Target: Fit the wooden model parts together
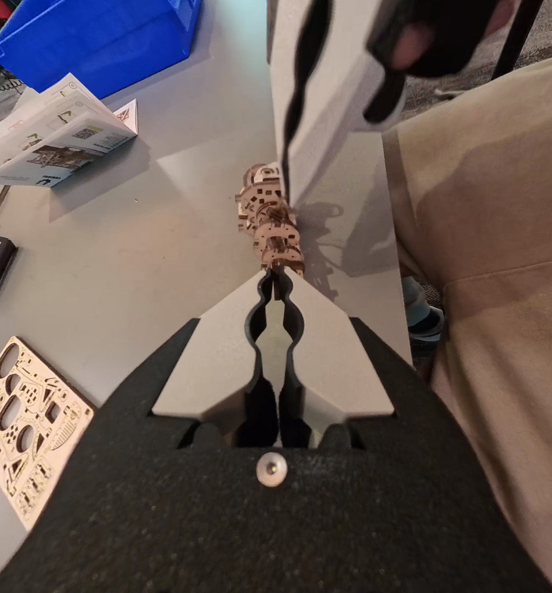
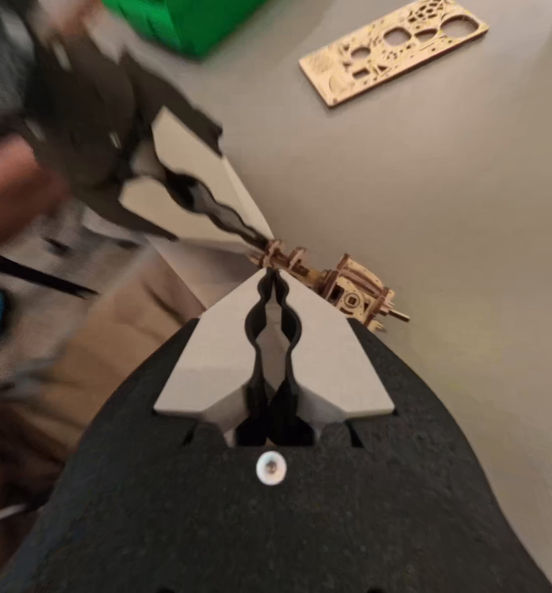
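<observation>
Wooden model (image 2: 329,282), largely built with drum and shaft joined, held above the grey table (image 1: 140,256); left gripper (image 1: 273,276) clenched on its end tab, right gripper (image 2: 272,272) pinched at the shaft; nearly emptied parts sheet (image 2: 393,48) suggests little remains.

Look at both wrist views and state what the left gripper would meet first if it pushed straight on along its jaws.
The left gripper is already nipping the near end of the wooden model, so it would press into that. Beyond the model is the right gripper; depth there is unclear.
</observation>
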Demonstrator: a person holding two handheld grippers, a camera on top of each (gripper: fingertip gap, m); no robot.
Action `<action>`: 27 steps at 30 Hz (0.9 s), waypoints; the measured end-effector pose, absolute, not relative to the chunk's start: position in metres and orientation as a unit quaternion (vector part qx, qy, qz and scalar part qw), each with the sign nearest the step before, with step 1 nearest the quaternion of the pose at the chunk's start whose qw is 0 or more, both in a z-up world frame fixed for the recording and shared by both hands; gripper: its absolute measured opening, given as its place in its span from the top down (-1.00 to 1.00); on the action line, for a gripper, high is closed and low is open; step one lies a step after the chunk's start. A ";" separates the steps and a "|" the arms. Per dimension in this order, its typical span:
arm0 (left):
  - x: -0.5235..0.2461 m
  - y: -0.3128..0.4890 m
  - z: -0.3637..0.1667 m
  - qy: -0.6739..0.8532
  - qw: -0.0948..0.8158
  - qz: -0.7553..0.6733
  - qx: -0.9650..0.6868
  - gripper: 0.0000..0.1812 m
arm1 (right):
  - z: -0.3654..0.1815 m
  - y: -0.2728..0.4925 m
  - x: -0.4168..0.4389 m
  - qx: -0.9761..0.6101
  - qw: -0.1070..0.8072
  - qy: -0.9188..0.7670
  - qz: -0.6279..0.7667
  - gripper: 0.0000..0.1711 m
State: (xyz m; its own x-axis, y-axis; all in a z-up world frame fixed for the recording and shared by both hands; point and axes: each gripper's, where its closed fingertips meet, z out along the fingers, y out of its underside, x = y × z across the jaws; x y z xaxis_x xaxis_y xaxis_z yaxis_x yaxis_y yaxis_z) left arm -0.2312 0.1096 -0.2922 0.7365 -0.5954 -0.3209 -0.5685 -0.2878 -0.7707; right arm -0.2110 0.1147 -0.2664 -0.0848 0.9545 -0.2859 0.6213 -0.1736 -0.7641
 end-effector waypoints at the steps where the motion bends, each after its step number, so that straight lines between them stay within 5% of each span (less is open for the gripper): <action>1: -0.231 0.109 -0.292 0.361 0.476 -0.015 -0.802 1.00 | -0.258 0.116 -0.213 -0.658 0.171 -0.566 0.466 1.00; 7: -0.232 0.109 -0.288 0.358 0.482 -0.014 -0.800 1.00 | -0.246 0.130 -0.227 -0.672 0.060 -0.429 0.601 1.00; 12: -0.231 0.107 -0.292 0.369 0.473 -0.019 -0.800 1.00 | -0.250 0.103 -0.210 -0.594 0.013 -0.596 0.540 0.76; 18: -0.230 0.105 -0.294 0.407 0.462 -0.024 -0.787 1.00 | -0.243 0.129 -0.196 -0.419 0.035 -0.806 0.416 0.78; 27: -0.231 0.105 -0.304 0.437 0.426 -0.070 -0.789 1.00 | -0.260 0.127 -0.201 -0.146 -0.070 -0.926 0.341 0.81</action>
